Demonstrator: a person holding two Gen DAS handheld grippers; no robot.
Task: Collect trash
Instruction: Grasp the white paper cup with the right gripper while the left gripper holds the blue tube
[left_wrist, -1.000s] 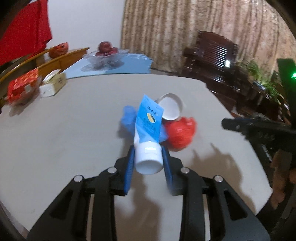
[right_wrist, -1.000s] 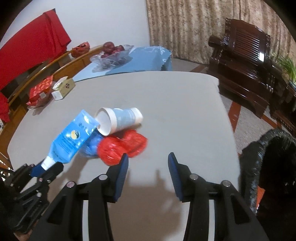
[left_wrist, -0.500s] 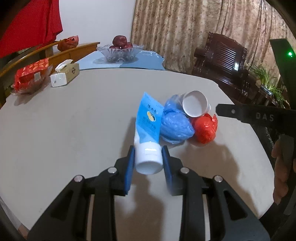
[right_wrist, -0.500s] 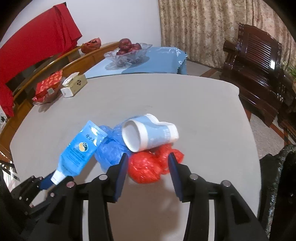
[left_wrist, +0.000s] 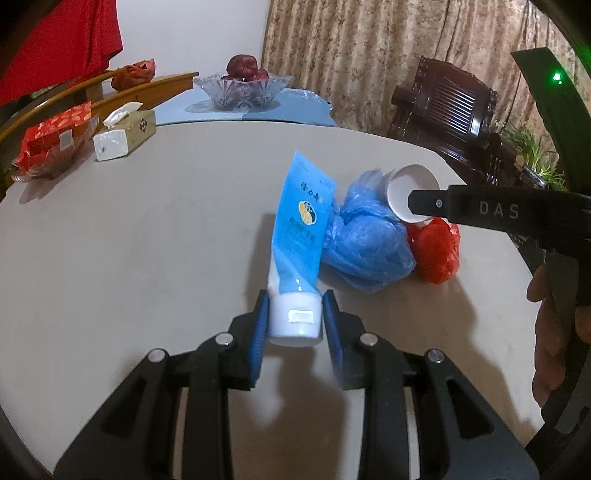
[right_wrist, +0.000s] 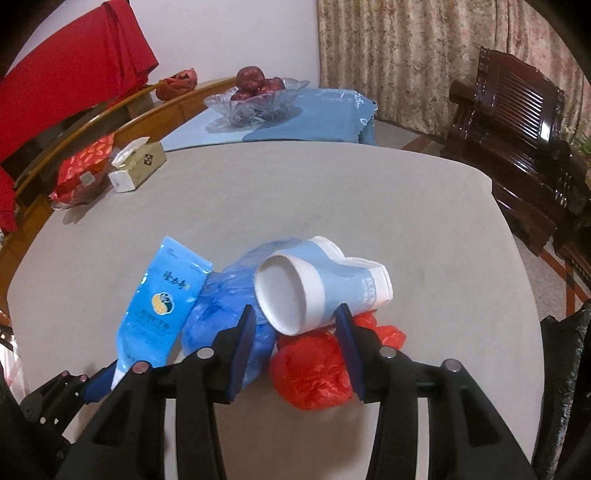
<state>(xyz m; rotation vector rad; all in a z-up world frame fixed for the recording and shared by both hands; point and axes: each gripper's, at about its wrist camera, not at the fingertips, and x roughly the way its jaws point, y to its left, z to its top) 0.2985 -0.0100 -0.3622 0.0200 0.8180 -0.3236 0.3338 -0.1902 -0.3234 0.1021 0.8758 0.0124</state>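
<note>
- Since a second ago my right gripper (right_wrist: 295, 325) has swung across the desk (right_wrist: 332, 195) from bare surface to the trash pile, and its jaws are opening as they come around the paper cup (right_wrist: 317, 284); my left gripper (left_wrist: 293, 321) has carried its tube along toward the same pile.
- Left jaws: clamped on the white cap end of the blue tube (left_wrist: 301, 229), which slants away toward twelve o'clock, its flat tail beside the blue bag (left_wrist: 364, 243).
- Right jaws: spread, one blue pad at each side of the cup's open mouth, with the pads not yet pressing on it as far as I can tell.
- Where the trash sits: the cup lies on its side atop the pile, mouth toward me; the blue bag is at nine o'clock of it, the red bag (right_wrist: 314, 369) at six o'clock, right under my jaws. The tube (right_wrist: 162, 299) rests farther out at nine o'clock.
- Step in hand, as I judge it: lining up the grab on the cup while the left keeps the tube.
- Next move calls for easing forward so the pads straddle the cup's wall, then closing gently; thin paper will likely crush or roll off the bags.
- A black bin bag (right_wrist: 569, 369) shows at three o'clock, likely where all this goes.
</note>
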